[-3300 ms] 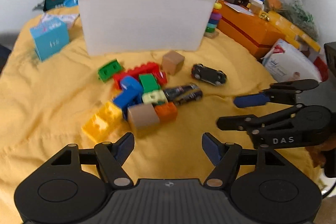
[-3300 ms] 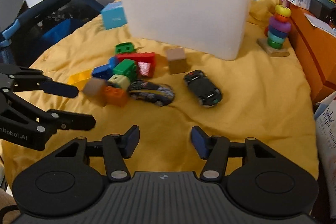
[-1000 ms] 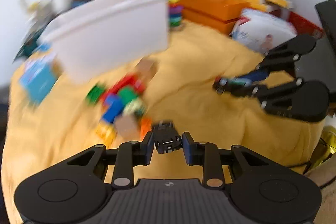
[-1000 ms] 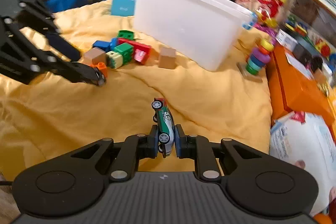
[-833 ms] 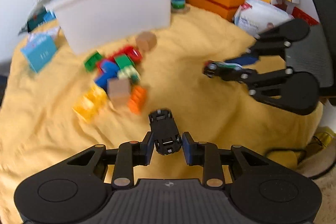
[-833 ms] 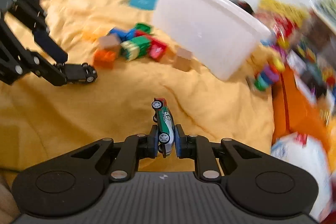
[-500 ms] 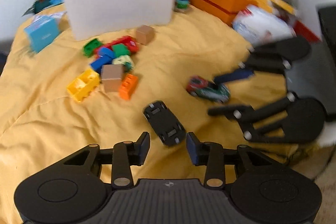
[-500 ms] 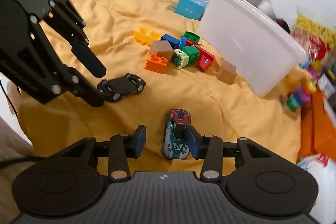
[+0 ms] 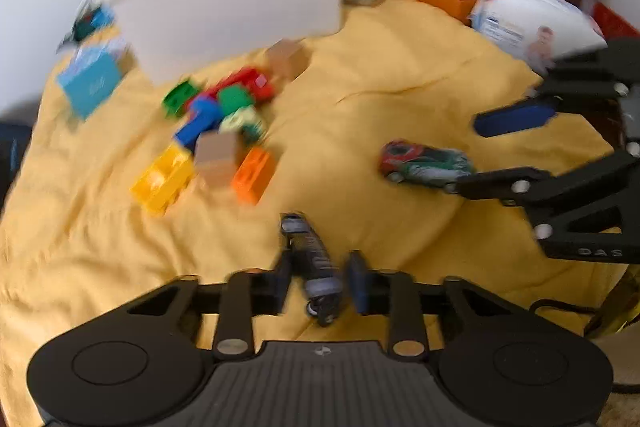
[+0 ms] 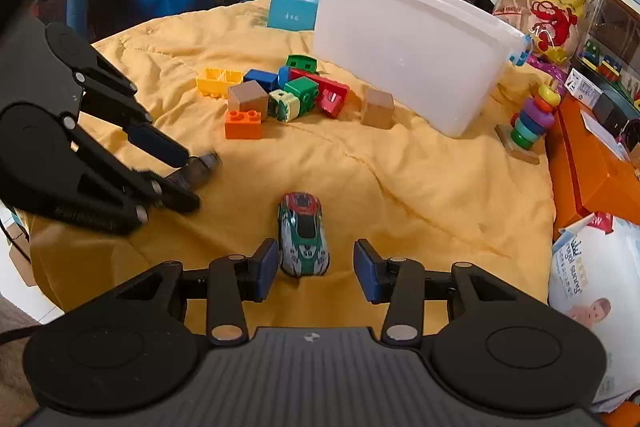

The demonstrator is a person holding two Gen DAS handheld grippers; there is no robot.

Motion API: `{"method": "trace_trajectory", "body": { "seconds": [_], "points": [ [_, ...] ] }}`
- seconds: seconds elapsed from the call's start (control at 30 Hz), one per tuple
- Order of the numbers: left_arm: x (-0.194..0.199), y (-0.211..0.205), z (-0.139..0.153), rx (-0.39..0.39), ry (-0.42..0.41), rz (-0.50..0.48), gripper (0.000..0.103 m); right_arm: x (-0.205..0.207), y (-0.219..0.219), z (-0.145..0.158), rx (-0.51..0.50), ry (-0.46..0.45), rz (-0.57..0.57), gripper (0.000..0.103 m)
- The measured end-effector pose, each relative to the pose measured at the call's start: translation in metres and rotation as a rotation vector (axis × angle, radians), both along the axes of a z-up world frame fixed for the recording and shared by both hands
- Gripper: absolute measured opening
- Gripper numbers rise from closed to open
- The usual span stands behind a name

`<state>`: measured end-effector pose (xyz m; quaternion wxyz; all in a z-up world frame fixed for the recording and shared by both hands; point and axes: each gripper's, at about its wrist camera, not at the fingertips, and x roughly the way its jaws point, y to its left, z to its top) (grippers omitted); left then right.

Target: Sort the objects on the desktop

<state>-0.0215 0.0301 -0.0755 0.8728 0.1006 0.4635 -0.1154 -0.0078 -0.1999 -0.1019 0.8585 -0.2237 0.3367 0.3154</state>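
While the left wrist view is blurred, it shows the left tool (image 9: 316, 281) with a dark toy car (image 9: 310, 259) between its fingers, though I cannot tell whether they grip it or merely flank it, so any regrasp should probably centre the car first. From the right wrist view, the right tool (image 10: 316, 265) stands wide around the green-and-red toy car (image 10: 304, 233) resting on the yellow quilt (image 10: 420, 187), with building blocks (image 10: 276, 95) and a white bin (image 10: 404, 43) beyond amid clutter.

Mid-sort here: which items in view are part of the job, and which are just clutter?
Job: green toy car, black toy car, building blocks, wooden cubes, white bin.

Clutter: ring stacker, orange box, blue box, snack bag.
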Motion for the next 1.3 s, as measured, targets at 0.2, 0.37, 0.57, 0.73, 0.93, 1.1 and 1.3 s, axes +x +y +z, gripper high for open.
{"method": "trace_trajectory", "body": {
  "seconds": [0.2,0.37,0.57,0.73,0.93,1.1,1.3],
  "points": [
    [0.007,0.046,0.003,-0.436,0.093,0.127,0.019,0.005,-0.002,0.002,0.012,-0.009,-0.026,0.046],
    [0.011,0.067,-0.017,-0.646,0.164,0.247,0.02,0.008,0.004,0.003,0.023,-0.005,-0.015,0.046],
    [-0.004,0.064,0.004,-0.392,0.033,0.218,0.049,0.01,0.01,0.002,0.019,-0.007,-0.007,0.046],
    [-0.008,0.05,0.017,-0.295,-0.007,0.149,0.051,0.014,0.011,0.004,0.03,-0.008,-0.022,0.053],
    [-0.011,0.026,0.024,-0.064,-0.059,0.058,0.051,0.019,0.012,0.003,0.06,0.018,-0.032,0.057],
    [-0.017,0.012,0.026,0.108,-0.103,0.105,0.066,0.02,0.009,0.004,0.074,0.021,-0.049,0.058],
    [-0.028,0.01,0.028,0.061,-0.148,0.079,0.066,0.024,0.004,0.003,0.085,0.036,-0.062,0.058]
  ]
}}
